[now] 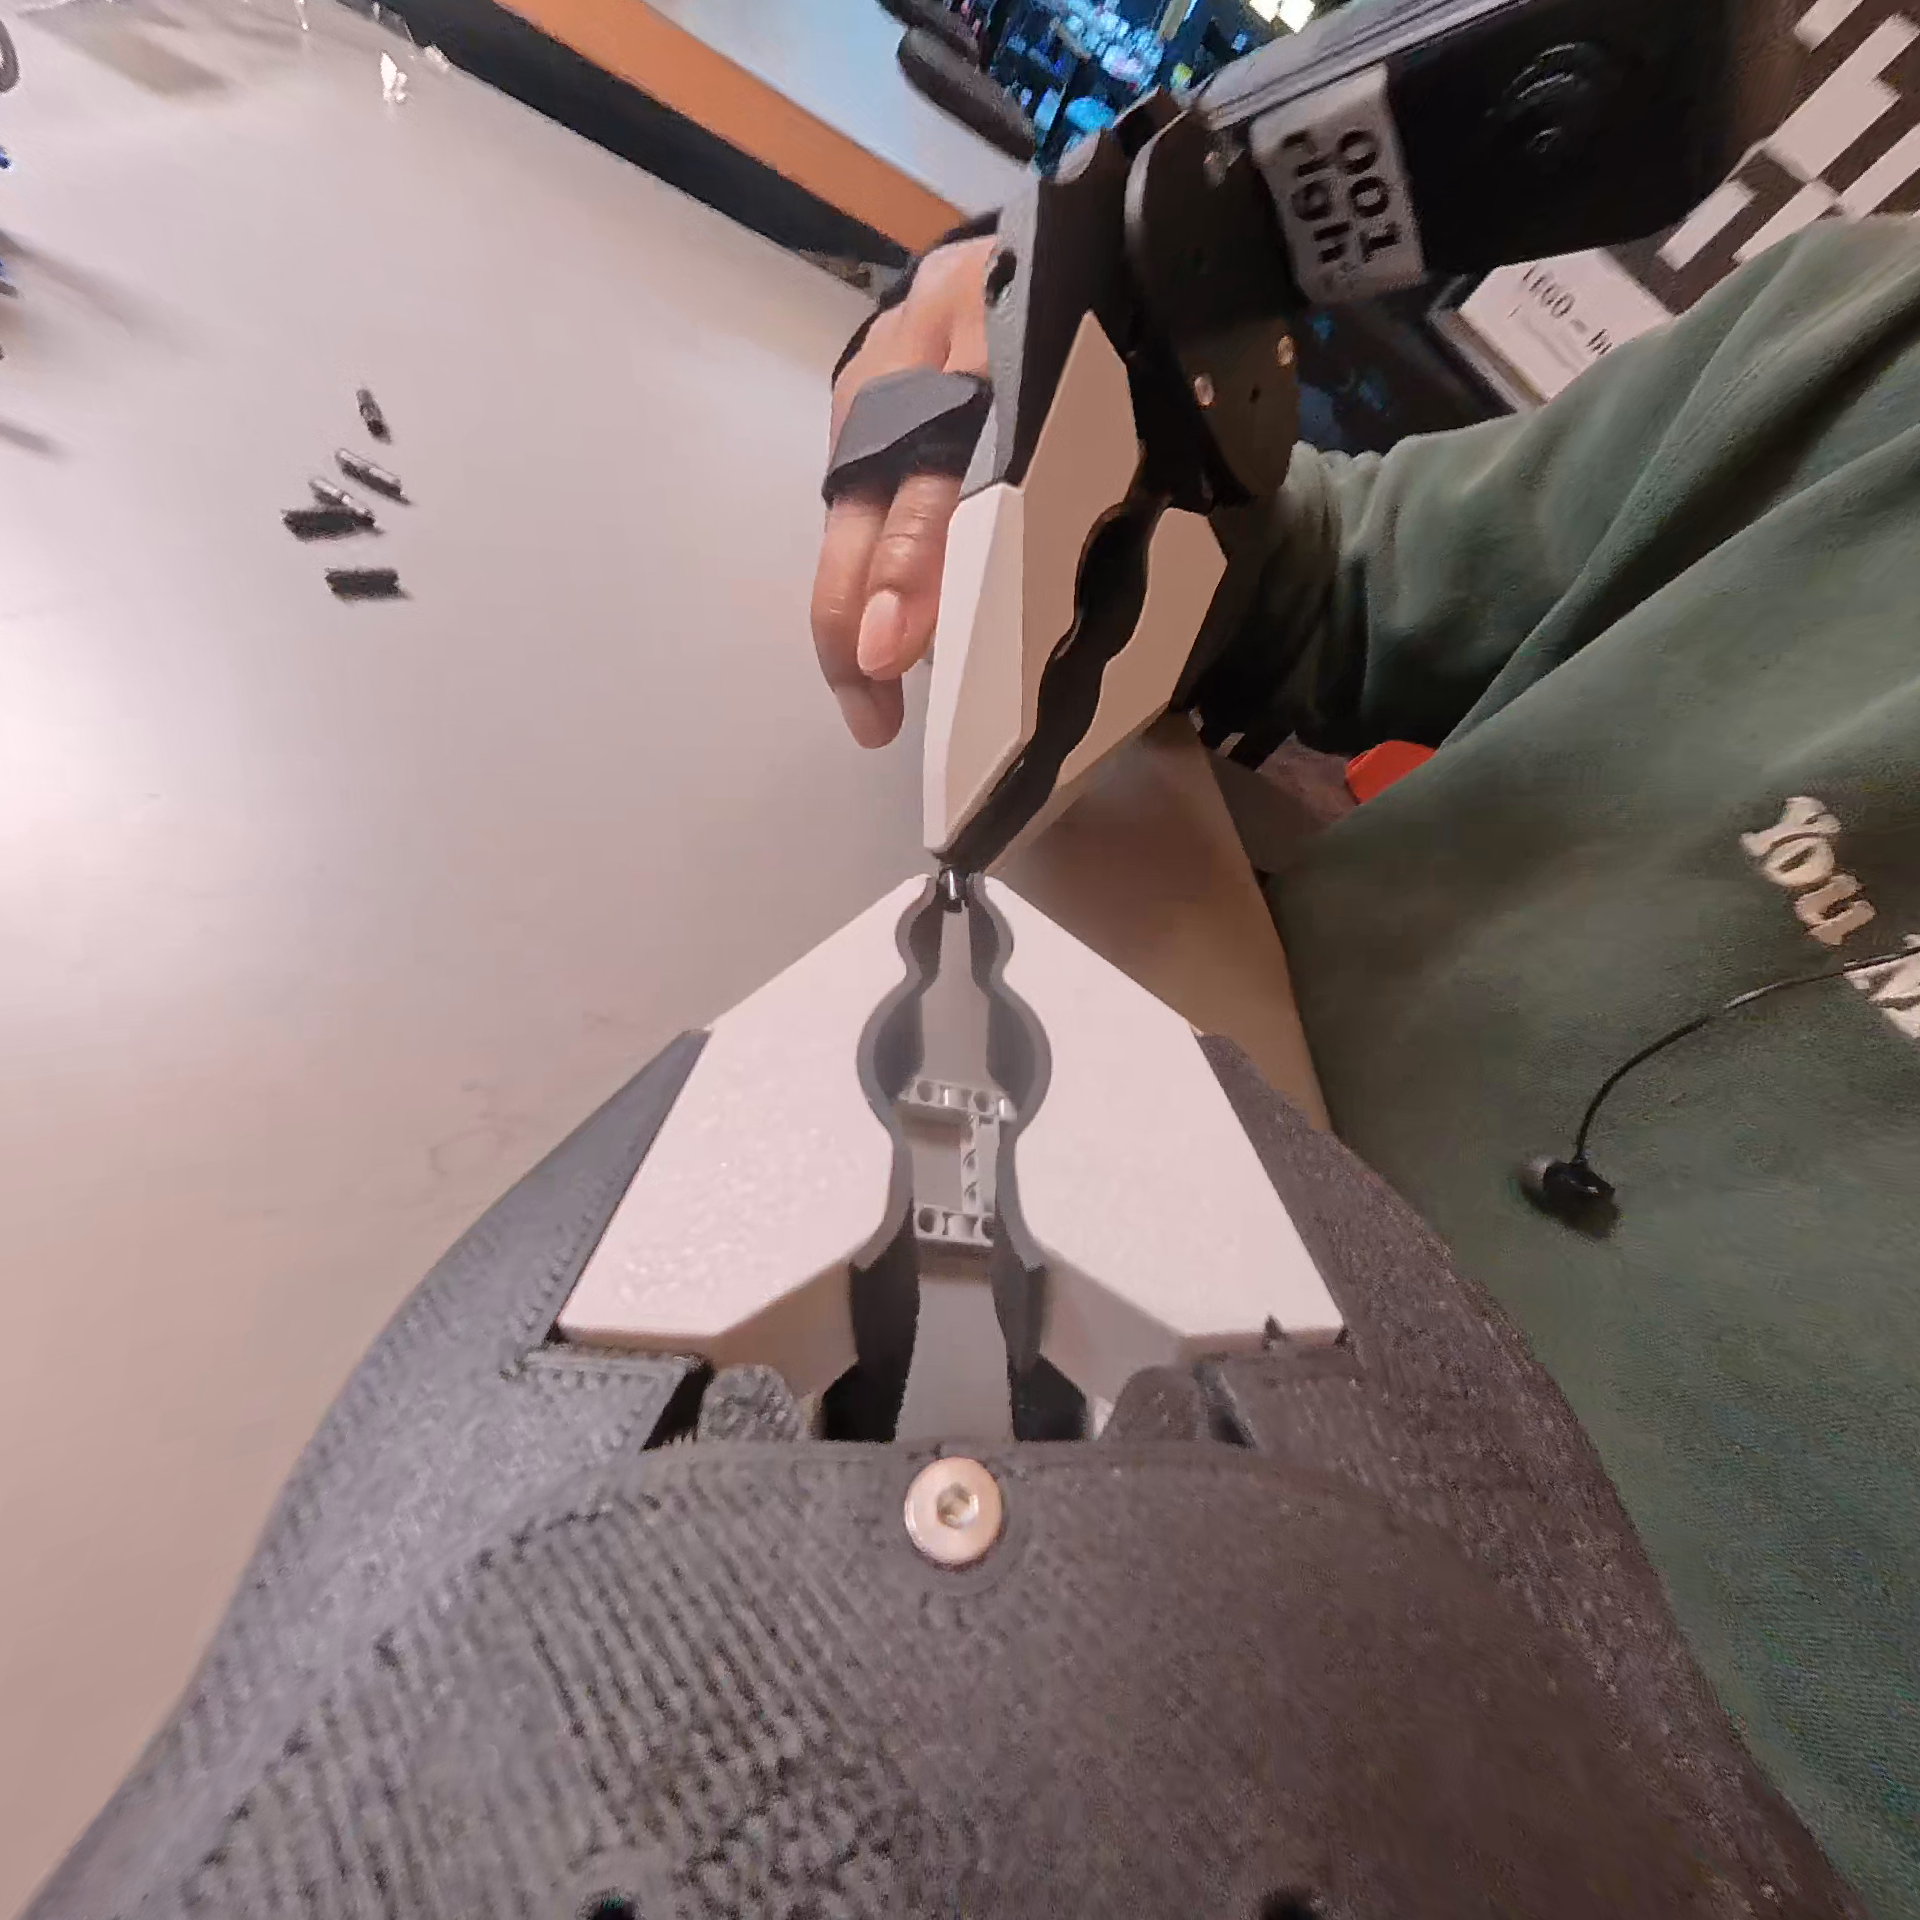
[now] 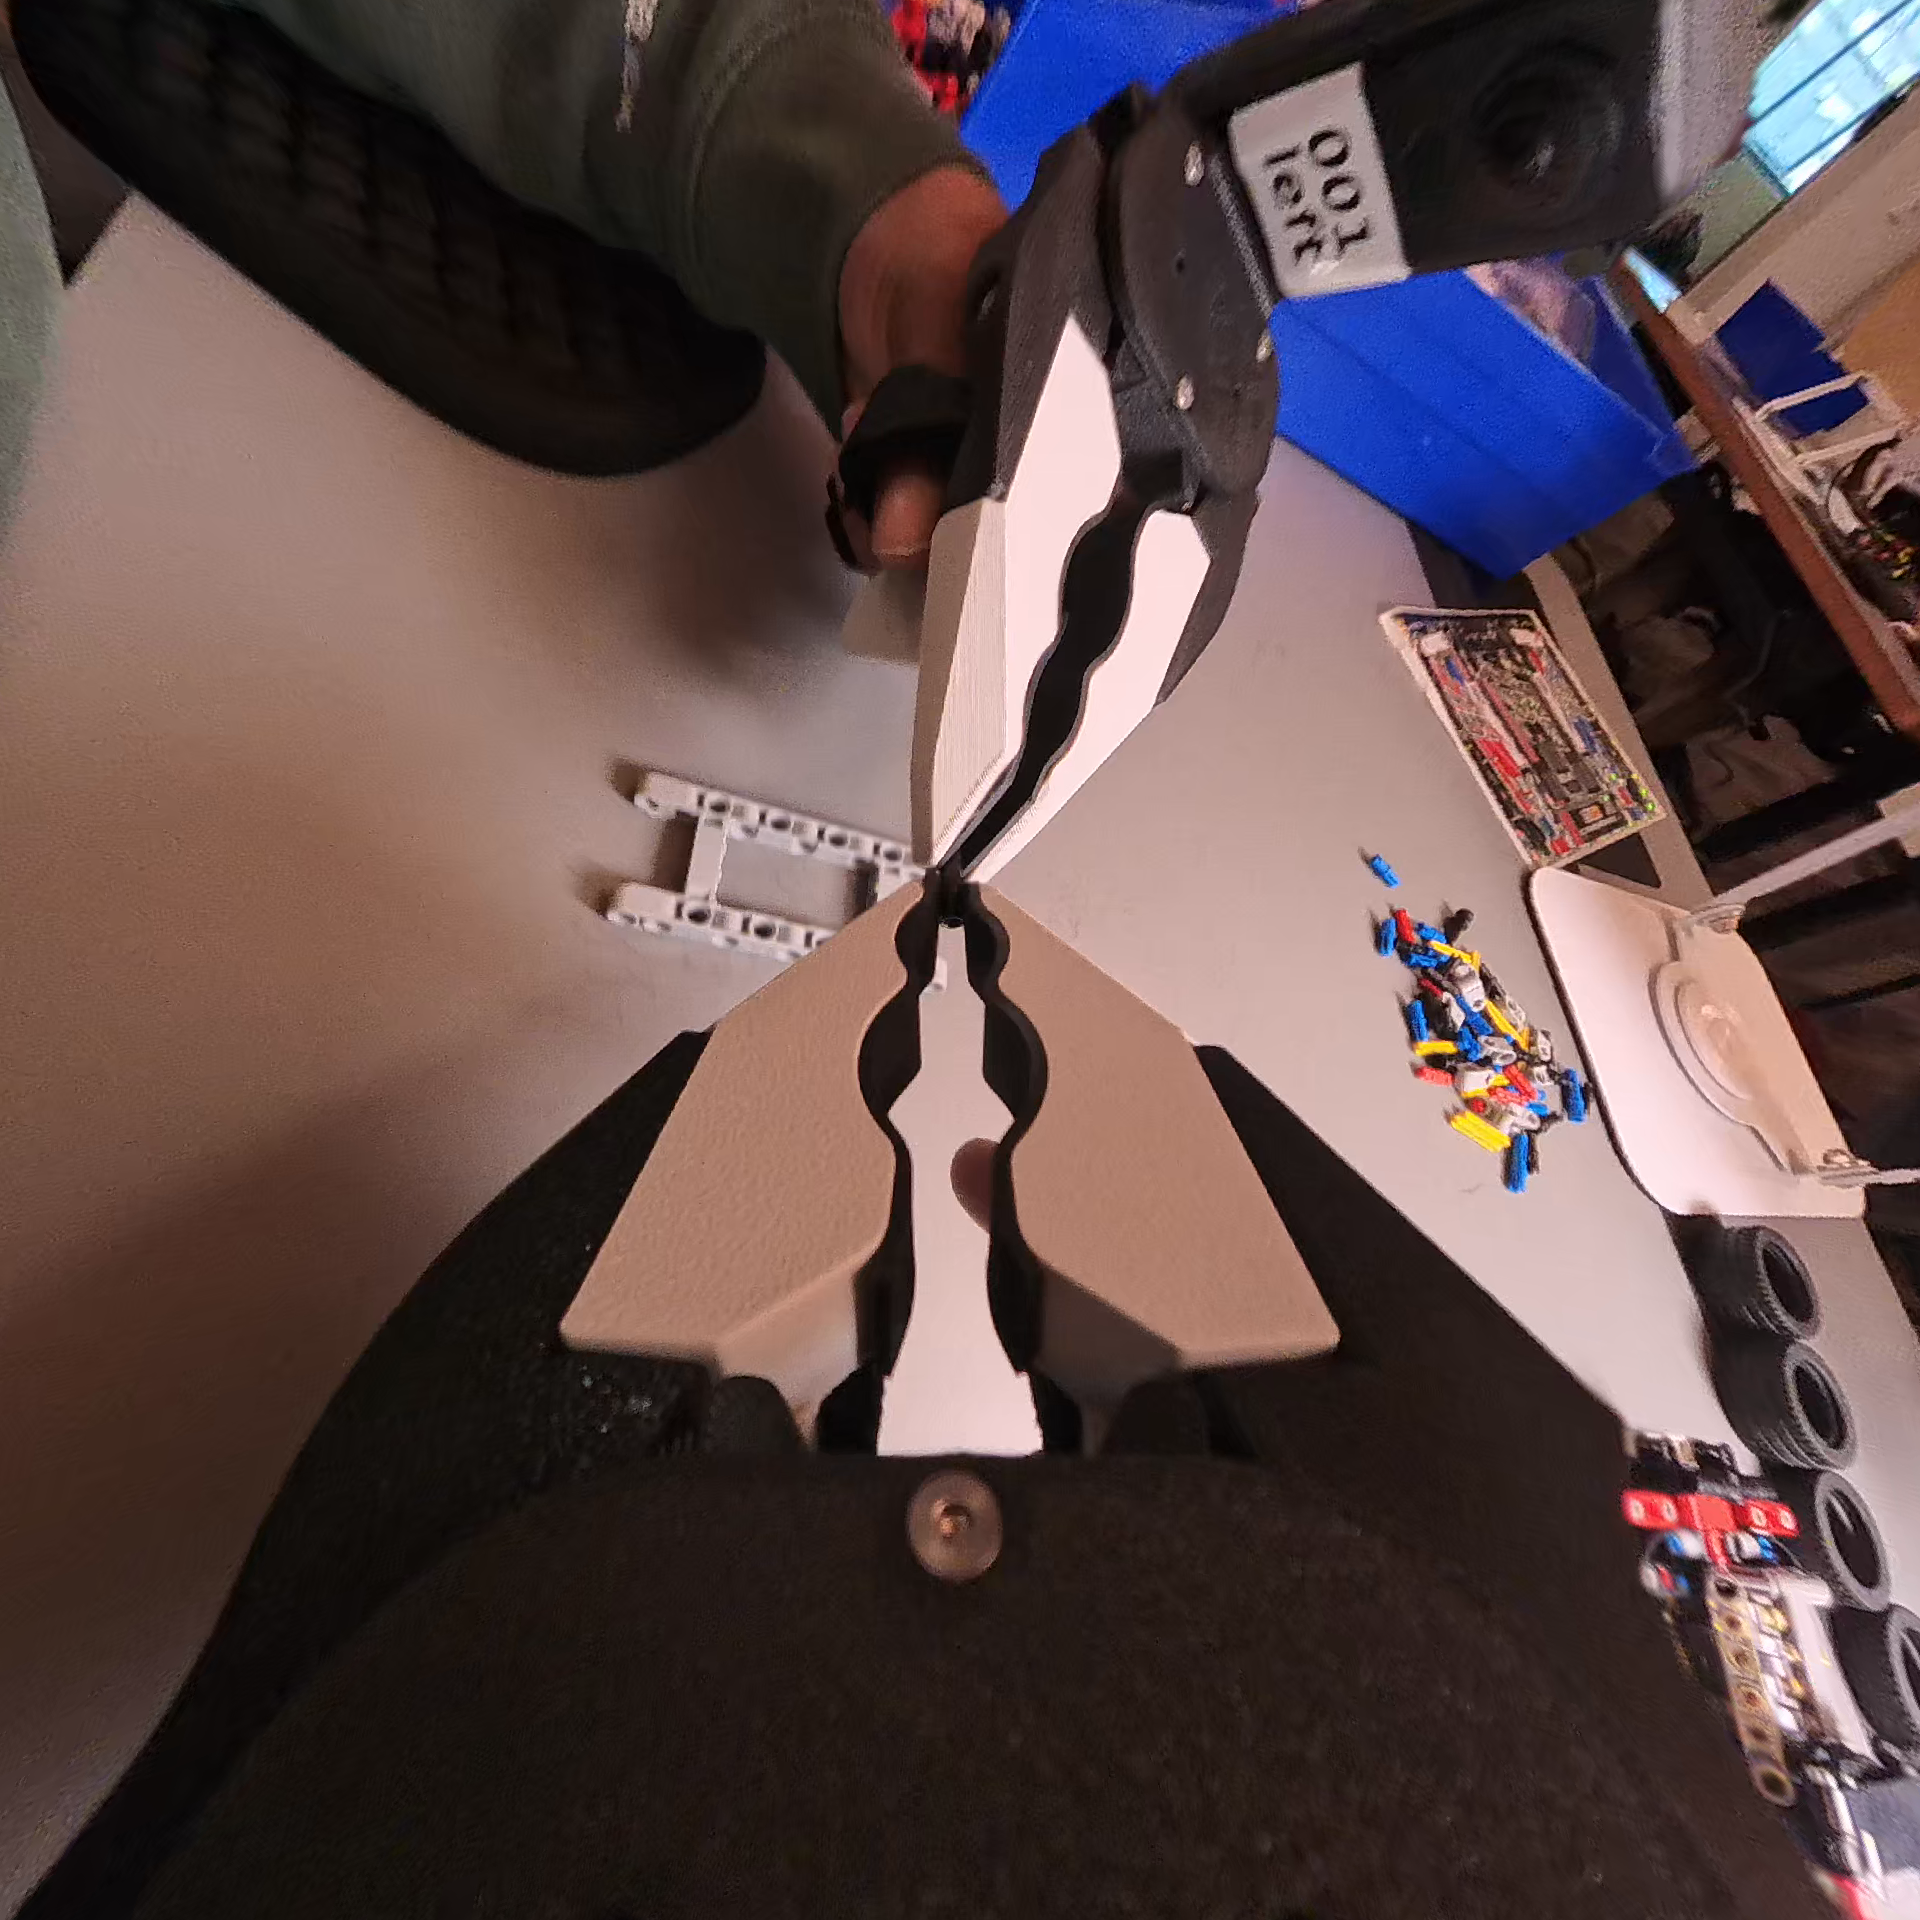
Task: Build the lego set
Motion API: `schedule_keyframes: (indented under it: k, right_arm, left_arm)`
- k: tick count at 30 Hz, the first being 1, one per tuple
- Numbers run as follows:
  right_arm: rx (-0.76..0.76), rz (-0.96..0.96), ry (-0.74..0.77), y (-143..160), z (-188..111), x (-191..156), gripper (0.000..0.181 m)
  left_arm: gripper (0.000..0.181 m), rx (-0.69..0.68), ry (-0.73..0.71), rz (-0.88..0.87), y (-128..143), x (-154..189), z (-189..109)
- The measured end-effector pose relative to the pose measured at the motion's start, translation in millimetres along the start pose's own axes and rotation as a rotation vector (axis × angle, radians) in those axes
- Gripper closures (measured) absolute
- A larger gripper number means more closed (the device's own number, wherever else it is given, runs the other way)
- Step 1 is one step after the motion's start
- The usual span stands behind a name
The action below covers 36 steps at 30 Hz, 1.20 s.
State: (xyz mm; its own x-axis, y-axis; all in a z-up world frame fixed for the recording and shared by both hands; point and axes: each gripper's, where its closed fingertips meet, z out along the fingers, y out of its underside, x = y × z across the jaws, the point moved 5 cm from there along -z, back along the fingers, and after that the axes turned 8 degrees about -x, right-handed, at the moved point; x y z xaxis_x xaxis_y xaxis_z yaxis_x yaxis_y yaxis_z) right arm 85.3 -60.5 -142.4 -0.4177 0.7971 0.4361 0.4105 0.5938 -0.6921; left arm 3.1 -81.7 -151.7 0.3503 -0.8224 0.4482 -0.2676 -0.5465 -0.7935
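My left gripper (image 1: 951, 891) and my right gripper (image 2: 948, 902) meet tip to tip above the table. Both are shut, and a small black pin (image 1: 951, 885) sits pinched where the tips touch; it also shows in the right wrist view (image 2: 951, 918). I cannot tell which gripper bears the pin. The right gripper (image 1: 961, 847) comes down from above in the left wrist view, the left gripper (image 2: 945, 864) likewise in the right wrist view. A light grey Lego frame (image 2: 769, 826) lies flat on the table below the tips; it also shows through my left fingers' gap (image 1: 948, 1093).
A pile of small coloured pieces (image 2: 1475, 1049), an instruction booklet (image 2: 1522, 732), a white tray (image 2: 1621, 1122), black tyres (image 2: 1787, 1351) and a part-built model (image 2: 1745, 1621) lie right. A blue bin (image 2: 1455, 395) stands behind. Loose black pins (image 1: 348, 509) lie far left. A green-sleeved arm (image 1: 1610, 623) is close. My two grippers' fingertips are within a few centimetres of each other. Both grippers' tips are roughly 30 cm from the part-built model (image 2: 1745, 1621).
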Motion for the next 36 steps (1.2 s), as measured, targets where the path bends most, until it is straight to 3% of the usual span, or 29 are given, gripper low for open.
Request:
schedule_keyframes:
  k: [1, 7, 21, 24, 27, 33, 36]
  right_arm:
    - [0.039, 0.019, 0.001, -2.6, -2.8, 1.7, 0.179]
    - [0.227, 0.127, -0.036, -13.3, -16.2, 7.8, 0.173]
    - [0.251, 0.192, -0.06, -15.6, -16.8, 11.1, 0.178]
    - [0.218, 0.231, -0.085, -8.0, -15.0, 14.0, 0.178]
    - [0.146, 0.248, -0.076, 6.6, -10.7, 18.0, 0.178]
    - [0.064, 0.265, -0.079, 22.8, -2.8, 18.5, 0.178]
    - [0.035, 0.252, -0.103, 24.9, 0.4, 13.5, 0.178]
  left_arm:
    - [0.178, 0.027, 0.024, 0.0, -2.7, 1.7, -2.5]
    - [0.179, 0.139, 0.16, 0.014, -13.2, 12.5, -12.5]
    - [0.178, 0.162, 0.149, 0.001, -16.0, 11.0, -13.4]
    - [0.162, 0.027, -0.046, 0.064, -4.1, -3.4, -15.7]
    - [0.162, -0.179, -0.251, 0.162, 16.4, -16.8, -13.8]
    - [0.163, -0.441, -0.381, 0.295, 38.5, -17.8, 9.6]
    - [0.171, -0.488, -0.421, 0.323, 40.8, -18.2, 15.3]
